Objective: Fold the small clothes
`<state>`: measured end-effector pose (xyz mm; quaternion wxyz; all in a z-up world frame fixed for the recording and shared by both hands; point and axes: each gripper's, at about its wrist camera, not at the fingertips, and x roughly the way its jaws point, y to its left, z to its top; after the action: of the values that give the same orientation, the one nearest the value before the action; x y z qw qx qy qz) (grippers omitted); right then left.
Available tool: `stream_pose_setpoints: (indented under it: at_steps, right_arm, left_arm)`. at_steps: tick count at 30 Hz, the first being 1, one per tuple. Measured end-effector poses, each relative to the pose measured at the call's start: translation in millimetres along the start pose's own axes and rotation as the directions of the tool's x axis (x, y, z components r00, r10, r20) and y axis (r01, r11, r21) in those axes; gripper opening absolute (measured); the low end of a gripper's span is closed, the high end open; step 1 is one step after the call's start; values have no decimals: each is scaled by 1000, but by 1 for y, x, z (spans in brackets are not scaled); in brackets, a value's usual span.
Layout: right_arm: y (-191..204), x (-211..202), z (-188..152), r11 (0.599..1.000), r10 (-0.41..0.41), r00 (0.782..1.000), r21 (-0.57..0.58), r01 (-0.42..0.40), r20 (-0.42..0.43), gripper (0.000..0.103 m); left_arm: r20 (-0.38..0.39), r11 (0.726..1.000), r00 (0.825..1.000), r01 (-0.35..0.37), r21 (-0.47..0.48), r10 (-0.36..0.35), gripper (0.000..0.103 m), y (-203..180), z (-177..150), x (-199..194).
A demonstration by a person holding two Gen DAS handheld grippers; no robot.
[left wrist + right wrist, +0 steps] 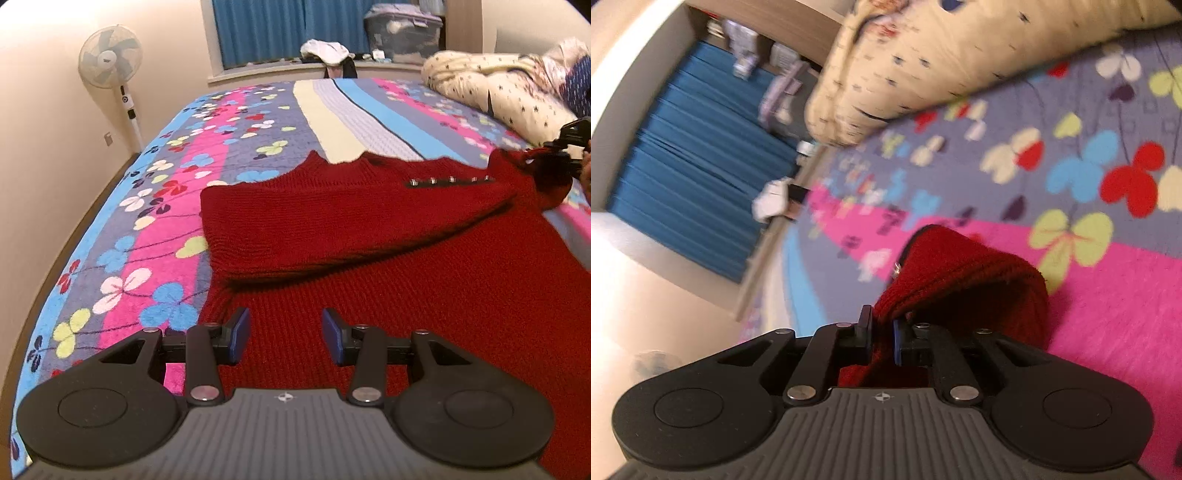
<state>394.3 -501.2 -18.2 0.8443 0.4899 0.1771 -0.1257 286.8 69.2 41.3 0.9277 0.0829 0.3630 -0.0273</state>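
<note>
A dark red knitted sweater (369, 221) lies on the flowered bedspread (155, 229), one sleeve folded across its body, a row of metal studs (450, 180) near the shoulder. My left gripper (285, 338) hovers low over the sweater's near part, open, nothing between its blue pads. My right gripper (882, 339) is shut on a bunched fold of the red sweater (960, 280), which rises out of its jaws above the pink stripe. In the left wrist view that right gripper (570, 147) shows at the far right edge, at the sweater's lifted corner.
A cream star-patterned duvet (498, 92) is heaped at the bed's far right. A striped knit cloth (354, 118) lies beyond the sweater. A standing fan (110, 59) is by the left wall. Blue curtains (280, 29) and a storage box (402, 29) sit behind the bed.
</note>
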Motion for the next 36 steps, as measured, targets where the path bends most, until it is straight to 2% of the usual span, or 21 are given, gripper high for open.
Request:
stream_pose_setpoints:
  at_steps: [4,8,11,13,15,17,21,28,36]
  right_arm:
    - [33,-47,-5,990,139,990,-13,-139,-19,10]
    - [59,-102,-31,966,259,961,7,-259,-100,10]
    - [67,-138,-63,953,297,935,-2,-303,-192,10]
    - [64,-151,-89,950,295,918,-20,-311,-263,10]
    - [65,-150,-109,961,222,924,-91,-262,-313,10]
    - [63,-144,-116,969,180,924,-103,-227,-336,10]
    - [57,-140,-117,973,124,934,-145,-181,-335,10]
    - [57,-144,-122,962,109,934,-201,-185,-341,10]
    - [55,-138,-127,963,105,934,-200,-182,-342,10]
  left_arm:
    - [26,1000,1000,9,-10,-9,48,1,3,-10]
    - [55,1000,998,28,-13,-27,48,1,5,-21]
    - [66,999,997,33,-13,-32,48,0,6,-25]
    - [70,999,997,42,-17,-41,48,-1,8,-27]
    - [74,999,996,43,-12,-42,48,-4,8,-29]
    - [68,999,997,31,11,-31,48,-9,5,-28]
    - [68,999,997,20,40,-22,48,-13,2,-29]
    - [79,1000,997,22,4,-23,48,-6,3,-34]
    - [78,999,996,35,-9,-34,48,-3,7,-31]
